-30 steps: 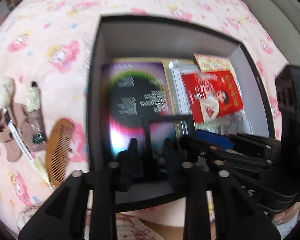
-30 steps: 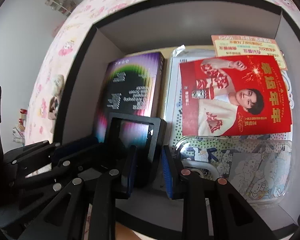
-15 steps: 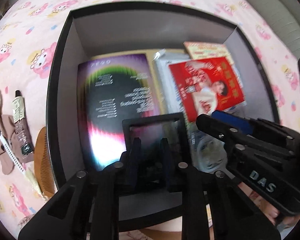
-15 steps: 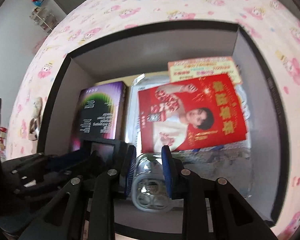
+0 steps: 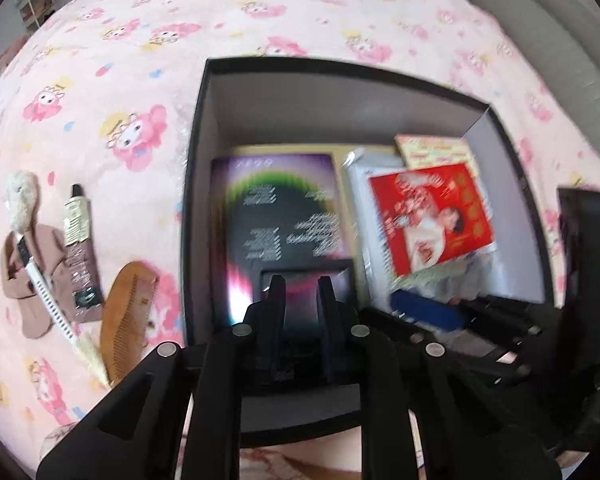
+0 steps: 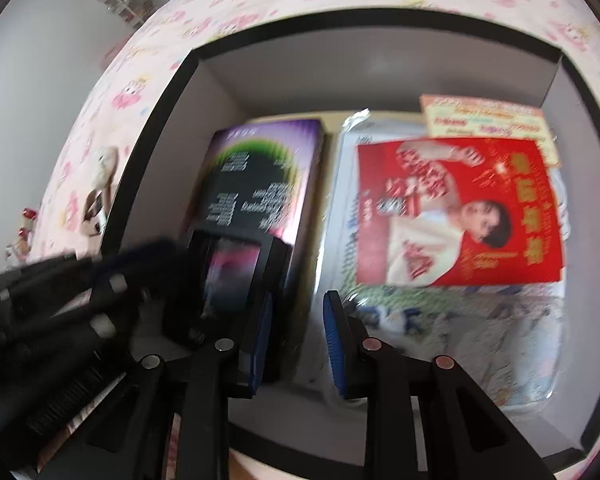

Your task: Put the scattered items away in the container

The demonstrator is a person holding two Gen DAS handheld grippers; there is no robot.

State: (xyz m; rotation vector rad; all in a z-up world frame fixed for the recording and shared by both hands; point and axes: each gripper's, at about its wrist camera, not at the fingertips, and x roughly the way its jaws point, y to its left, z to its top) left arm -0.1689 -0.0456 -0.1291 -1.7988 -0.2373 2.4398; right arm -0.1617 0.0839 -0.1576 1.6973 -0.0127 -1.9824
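Left gripper [image 5: 300,292] jaws closing, nothing pinched yet, over the black frame [image 5: 306,280] lying in the box [image 5: 196,184] mid-frame; right gripper [image 6: 298,320] slack and empty, so I'd square up before squeezing.

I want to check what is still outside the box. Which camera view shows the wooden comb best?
The left wrist view: the wooden comb lies whole on the pink bedspread, left of the black box. The right wrist view does not show it.

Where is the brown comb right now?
In the left wrist view the brown comb lies on the pink bedsheet, outside the black box on its left, just right of the small tube.
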